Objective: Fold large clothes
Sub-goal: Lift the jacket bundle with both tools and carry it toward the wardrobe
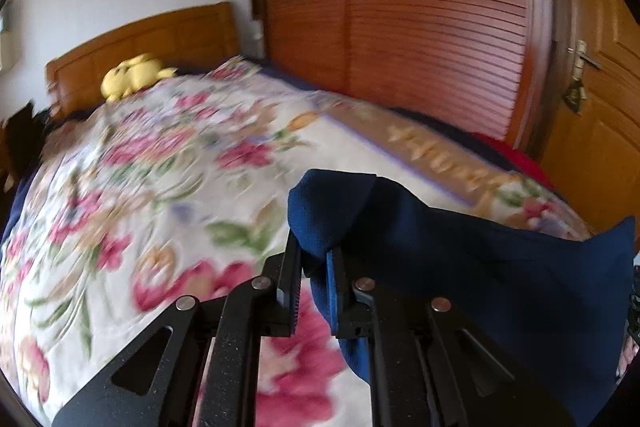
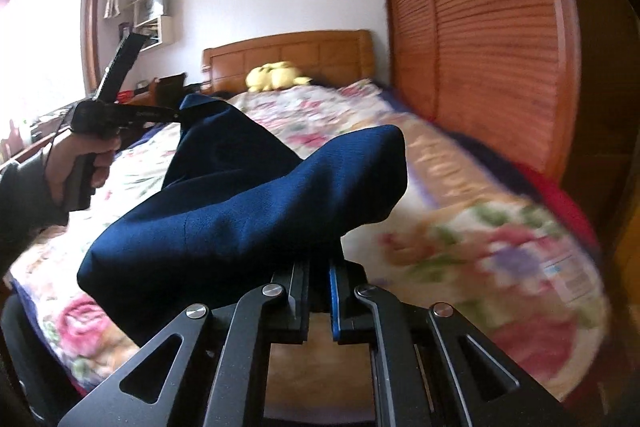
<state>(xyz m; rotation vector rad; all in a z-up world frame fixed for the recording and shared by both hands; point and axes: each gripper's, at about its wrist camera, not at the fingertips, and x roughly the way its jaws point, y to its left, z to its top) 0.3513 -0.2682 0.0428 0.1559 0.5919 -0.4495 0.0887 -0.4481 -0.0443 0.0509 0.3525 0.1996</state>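
Both grippers, left (image 1: 314, 259) and right (image 2: 320, 267), are clamped on the navy garment (image 2: 240, 211), slung between them above the flowery bedspread (image 1: 160, 187), and with only bunched edges pinched, a quick tug could slip one free.

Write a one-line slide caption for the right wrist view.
Both grippers, right and left, shut on a navy garment and hold it above the floral bedspread.

garment (image 2: 240, 219): navy blue, plain
bedspread (image 1: 168, 163): cream, pink floral
plush toy (image 2: 276, 75): yellow
wardrobe (image 1: 420, 7): reddish-brown, slatted
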